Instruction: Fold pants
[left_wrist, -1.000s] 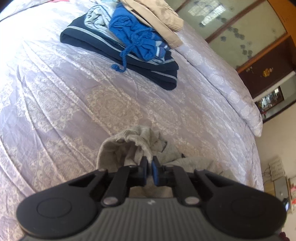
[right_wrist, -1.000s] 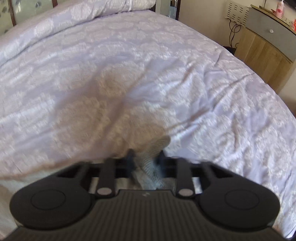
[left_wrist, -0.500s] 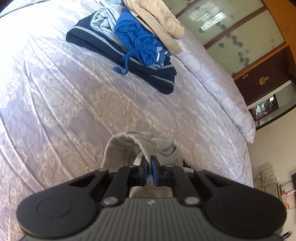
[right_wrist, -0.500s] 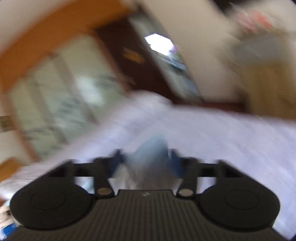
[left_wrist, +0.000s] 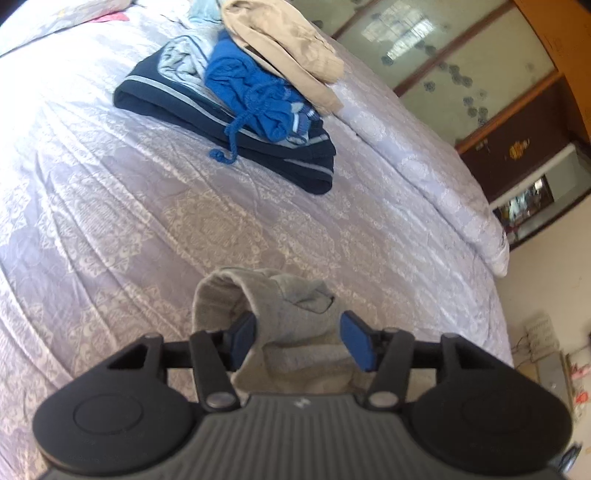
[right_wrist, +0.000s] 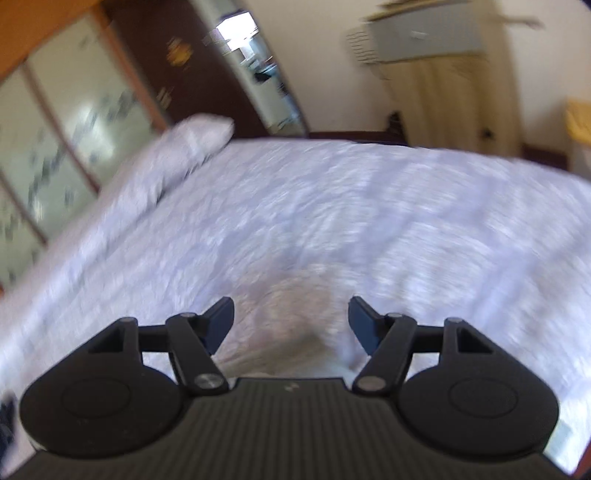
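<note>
Our main worry is the fold springing back. The grey pants (left_wrist: 291, 325) sit as a soft, bunched roll with a cuff looping up at the far end, and nothing pins them as our left gripper (left_wrist: 301, 338) lets go. Its fingers (left_wrist: 356, 341) are opening, with the cloth between them but no longer pinched, so a pad that snags the knit as it draws away could drag the top layer and undo the fold. On the right the view is smeared, which makes the pants (right_wrist: 295, 325) hard to read; a hasty regrasp there could catch the bedspread (right_wrist: 406, 221) along with the cloth, or only one layer.

The pants lie on the bed (left_wrist: 147, 229) near the edge closest to us, well apart from the pile of other clothes (left_wrist: 236, 110) toward the far side. In the left view the roll fills the gap between the fingers and reaches beyond them. Our right gripper (right_wrist: 291, 325) has its fingers (right_wrist: 221, 317) spread wide, easing slightly inward, with a blurred grey mound between them but untouched by either pad.
</note>
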